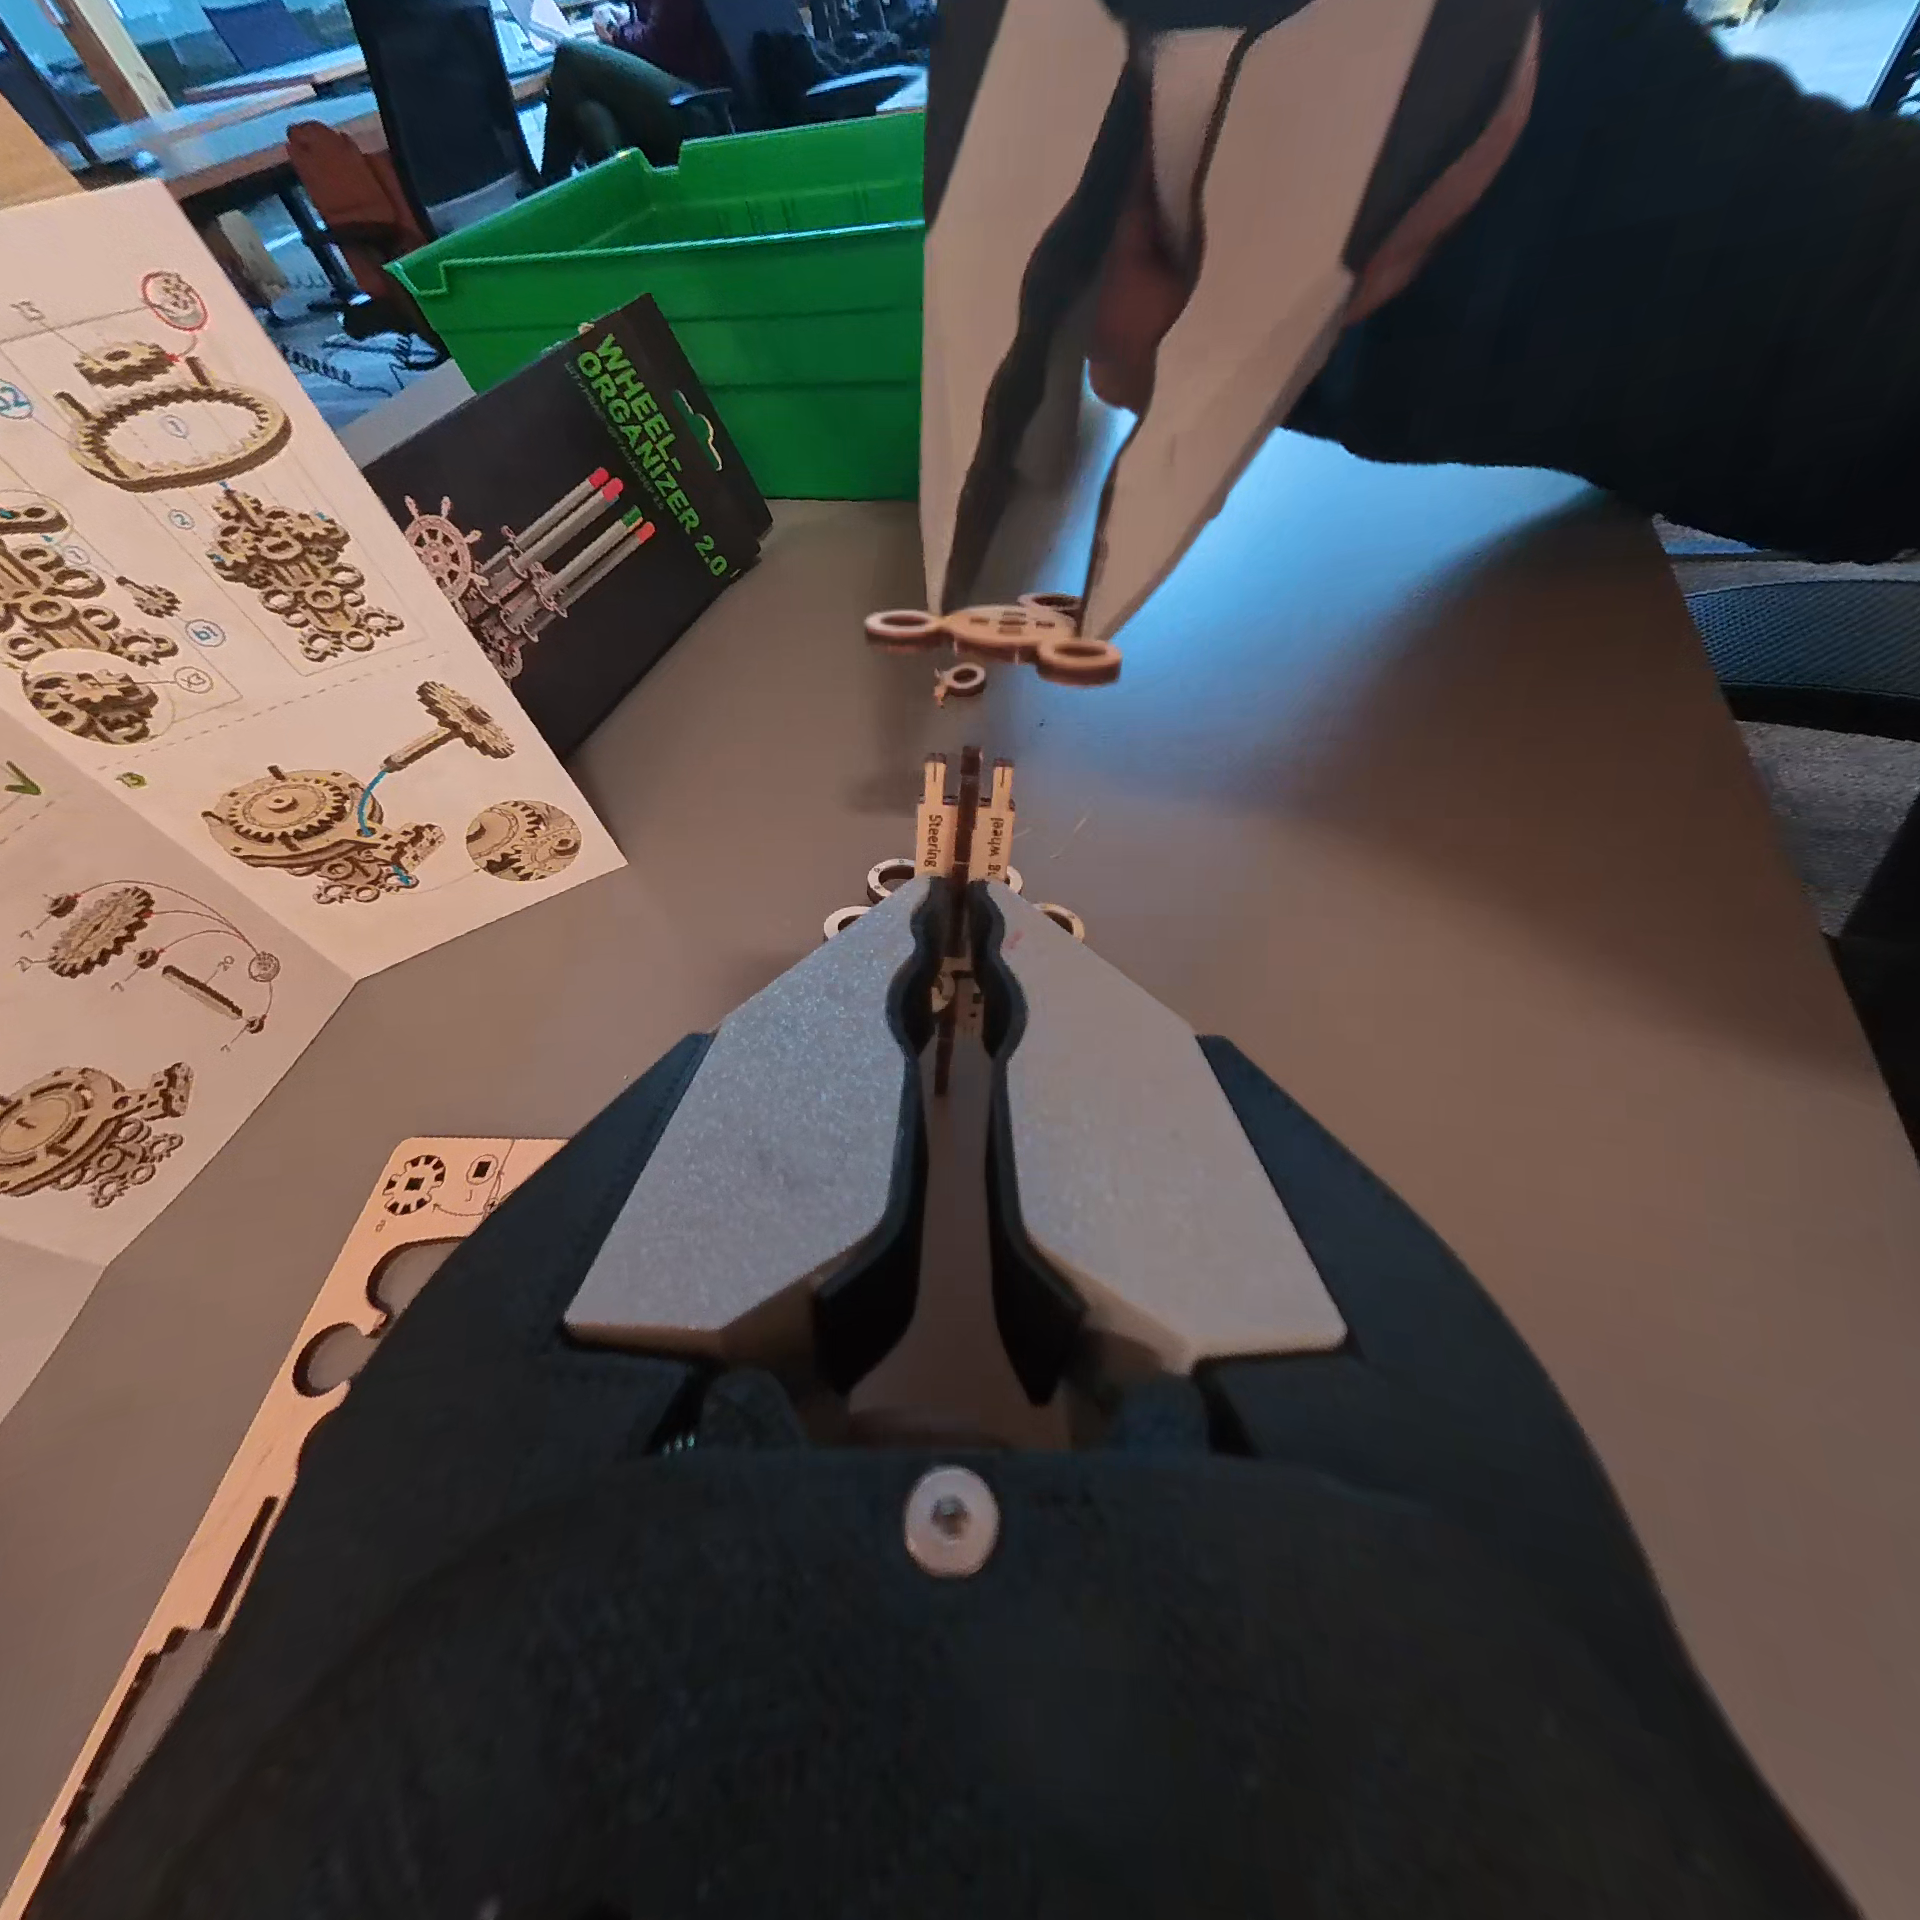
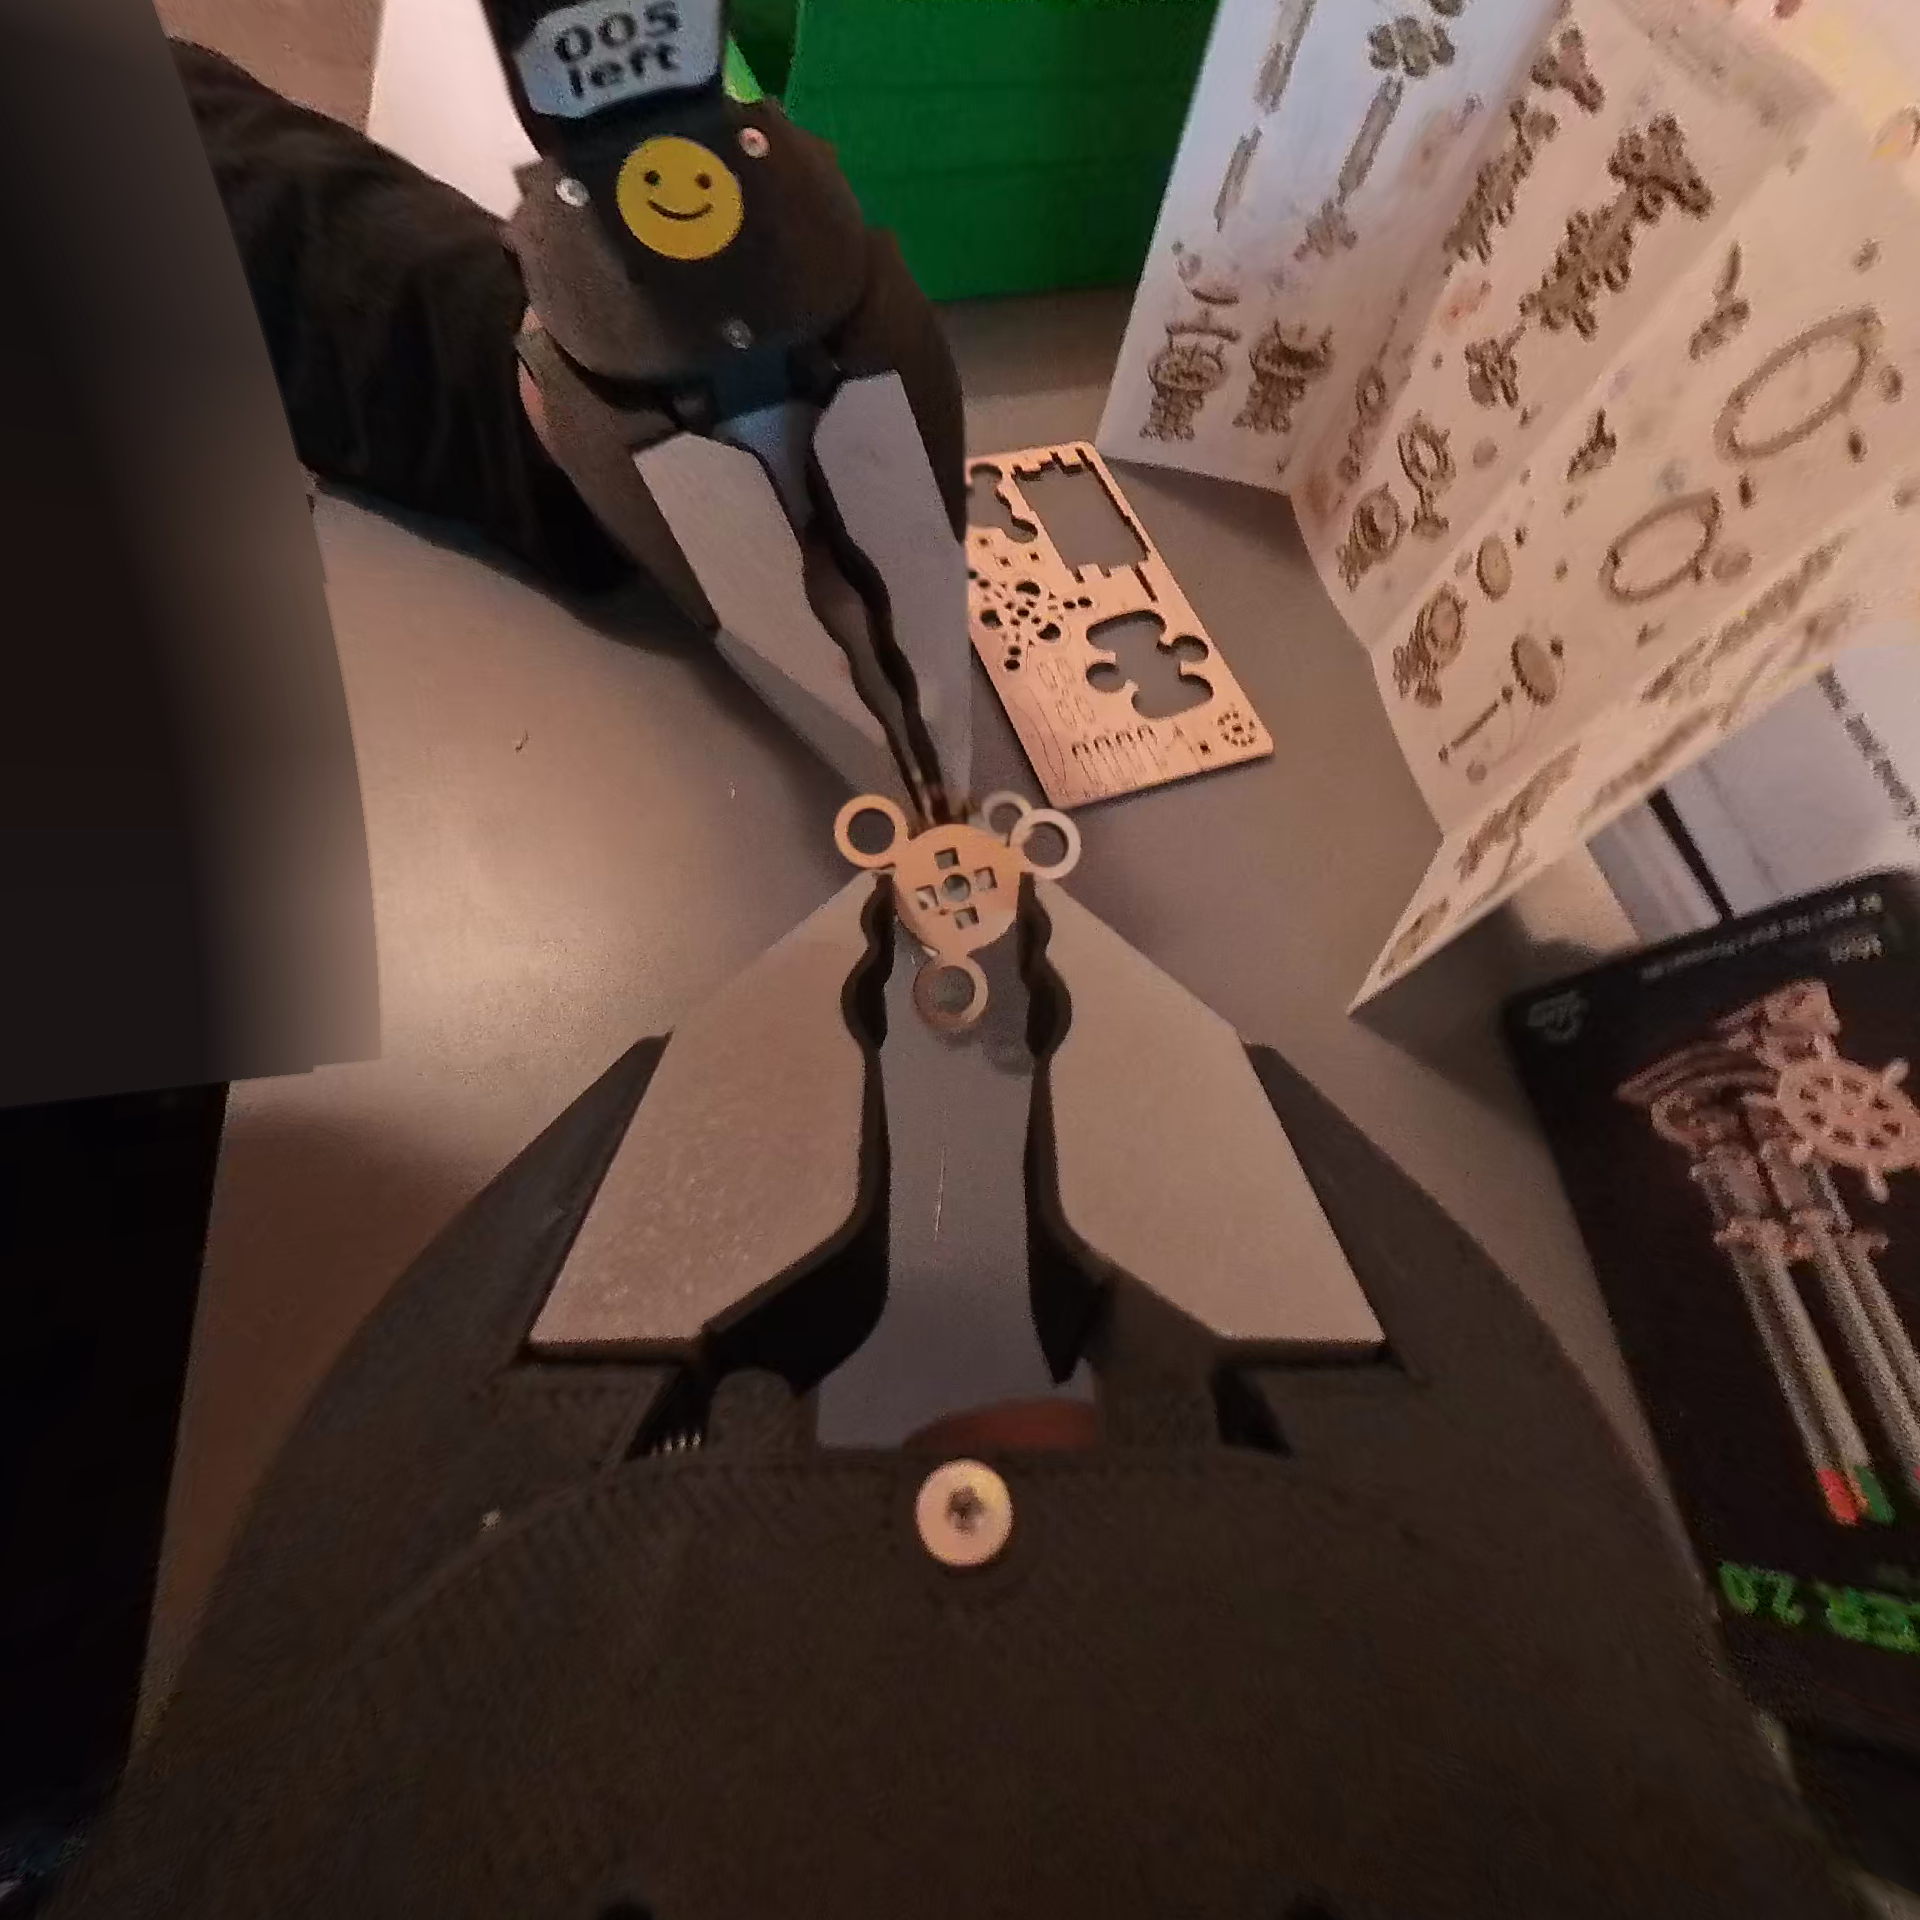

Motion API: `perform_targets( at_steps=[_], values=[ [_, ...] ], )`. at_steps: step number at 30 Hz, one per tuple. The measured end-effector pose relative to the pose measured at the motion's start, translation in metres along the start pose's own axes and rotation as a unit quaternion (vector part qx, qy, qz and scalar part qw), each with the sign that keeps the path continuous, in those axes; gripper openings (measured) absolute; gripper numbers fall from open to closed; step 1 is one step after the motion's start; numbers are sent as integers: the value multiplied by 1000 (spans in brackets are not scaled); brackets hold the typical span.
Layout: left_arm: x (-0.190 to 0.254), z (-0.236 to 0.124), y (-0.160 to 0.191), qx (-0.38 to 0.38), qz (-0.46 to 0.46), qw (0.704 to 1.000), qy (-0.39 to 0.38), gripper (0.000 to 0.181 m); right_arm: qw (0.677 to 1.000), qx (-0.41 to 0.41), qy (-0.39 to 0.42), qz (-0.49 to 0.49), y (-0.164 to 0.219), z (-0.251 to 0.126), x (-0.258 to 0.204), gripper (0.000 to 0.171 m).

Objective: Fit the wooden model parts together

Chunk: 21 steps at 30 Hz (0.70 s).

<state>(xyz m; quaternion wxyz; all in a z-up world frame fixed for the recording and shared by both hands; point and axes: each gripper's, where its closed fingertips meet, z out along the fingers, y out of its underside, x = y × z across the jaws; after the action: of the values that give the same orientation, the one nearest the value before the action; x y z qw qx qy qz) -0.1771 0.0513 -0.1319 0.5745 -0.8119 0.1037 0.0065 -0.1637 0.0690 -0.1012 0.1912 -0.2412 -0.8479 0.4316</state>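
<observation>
My left gripper (image 1: 958, 888) is shut on an upright wooden cross-shaped shaft (image 1: 940, 816) whose tabbed top sticks out past the fingertips. A ringed wooden disc (image 1: 883, 881) shows on the shaft under the fingers. My right gripper (image 2: 956, 899) is shut on a flat wooden disc with three rings and square slots (image 2: 954, 894). In the left wrist view the right gripper (image 1: 1018, 618) holds this disc (image 1: 997, 623) level, just beyond and above the shaft top, apart from it. In the right wrist view the left gripper (image 2: 928, 795) points in from the far side.
A small loose ring piece (image 1: 961, 681) lies on the grey table (image 1: 1351, 831). A punched wooden sheet (image 2: 1101, 634), a folded instruction sheet (image 1: 208, 623), a black kit box (image 1: 582, 499) and a green bin (image 1: 727, 301) stand on the left side. There is about 4 cm between the tips of the two grippers.
</observation>
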Motion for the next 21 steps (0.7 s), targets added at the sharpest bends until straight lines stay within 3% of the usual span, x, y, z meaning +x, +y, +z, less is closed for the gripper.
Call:
perform_targets(
  at_steps=[7, 21],
  values=[
    [-1, -2, 0, 3, -7, 1000, 4, 0, 998, -14, 8, -66, -18, 16, -12, 20],
    [2, -8, 2, 6, 19, 1000, 7, 0, 986, -18, 60, -156, -16, 26, -25, 19]
  ],
)
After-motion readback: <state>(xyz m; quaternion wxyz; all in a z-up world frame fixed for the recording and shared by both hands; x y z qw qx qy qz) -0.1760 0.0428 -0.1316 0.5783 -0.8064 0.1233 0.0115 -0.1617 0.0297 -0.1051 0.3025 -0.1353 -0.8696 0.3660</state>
